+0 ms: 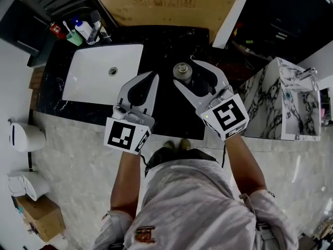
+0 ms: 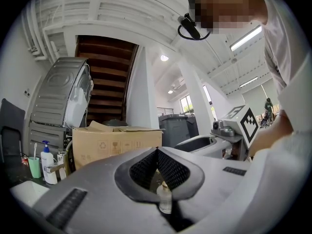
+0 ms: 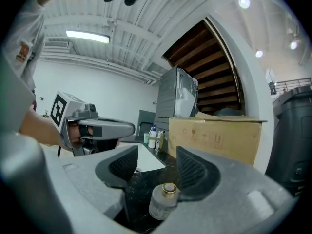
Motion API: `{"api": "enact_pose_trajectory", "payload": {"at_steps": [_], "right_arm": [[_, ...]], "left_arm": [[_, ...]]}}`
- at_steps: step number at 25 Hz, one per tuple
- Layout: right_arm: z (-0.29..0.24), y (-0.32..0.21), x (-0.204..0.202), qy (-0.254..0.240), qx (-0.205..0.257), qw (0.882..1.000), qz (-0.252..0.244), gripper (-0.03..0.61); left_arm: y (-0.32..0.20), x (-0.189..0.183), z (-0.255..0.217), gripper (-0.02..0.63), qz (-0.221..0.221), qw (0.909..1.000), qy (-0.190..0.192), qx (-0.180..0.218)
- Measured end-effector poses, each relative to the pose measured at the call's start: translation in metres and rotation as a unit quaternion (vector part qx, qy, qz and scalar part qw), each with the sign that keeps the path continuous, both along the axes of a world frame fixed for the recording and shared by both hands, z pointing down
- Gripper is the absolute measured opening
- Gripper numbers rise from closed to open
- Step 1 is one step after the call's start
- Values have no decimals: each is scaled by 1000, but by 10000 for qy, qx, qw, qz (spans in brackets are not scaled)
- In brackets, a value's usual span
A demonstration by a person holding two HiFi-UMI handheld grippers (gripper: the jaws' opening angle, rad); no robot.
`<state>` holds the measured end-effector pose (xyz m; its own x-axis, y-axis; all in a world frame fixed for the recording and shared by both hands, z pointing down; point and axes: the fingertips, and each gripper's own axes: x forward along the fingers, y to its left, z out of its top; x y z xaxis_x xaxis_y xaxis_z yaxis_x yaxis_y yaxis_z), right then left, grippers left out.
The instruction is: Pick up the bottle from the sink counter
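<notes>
Left hand-held gripper [image 1: 154,78] sits level over the black bench [image 1: 166,116], just right of the white sink basin [image 1: 88,82]. Its jaws are pinched together at the tips with nothing caught between them. At the back left corner a pump bottle [image 1: 83,29] and a green cup [image 1: 73,38] stand side by side, and a cardboard box [image 1: 166,4] stands behind the bench.

Moving right, there's the bottle [image 1: 182,72], small, clear and gold-capped, upright on the bench beside the basin. The right hand-held gripper [image 1: 186,73] brackets it, jaws standing apart with one on either side. In the right gripper view the bottle [image 3: 162,204] sits close to the right-hand pad [image 3: 192,167]; whether they touch I can't tell. There is clear daylight to the left pad, so it isn't gripped.
</notes>
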<state>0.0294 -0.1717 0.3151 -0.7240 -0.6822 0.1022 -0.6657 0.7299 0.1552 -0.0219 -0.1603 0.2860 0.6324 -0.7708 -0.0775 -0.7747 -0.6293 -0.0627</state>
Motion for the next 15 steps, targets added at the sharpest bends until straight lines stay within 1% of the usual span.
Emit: {"api": "enact_pose_trajectory", "payload": {"at_steps": [4,6,11,15], "right_arm": [[21,-13,-7,177,-300,9994,-55,302],[32,-21,-9,262,-446,9986,-49,327],[64,-39,-8,482,-836,9953,20,368],[90,-48,-7,635,-1133,9915,55,379]], "left_arm": [[-10,-2,5,0,48,10000,-15,-66],[-16,-2,10,0,90,9999,-34,-99],[-30,-2,18,0,158,9997,-63,-161],[-37,-3,29,0,201,9995,-46,-248]]}}
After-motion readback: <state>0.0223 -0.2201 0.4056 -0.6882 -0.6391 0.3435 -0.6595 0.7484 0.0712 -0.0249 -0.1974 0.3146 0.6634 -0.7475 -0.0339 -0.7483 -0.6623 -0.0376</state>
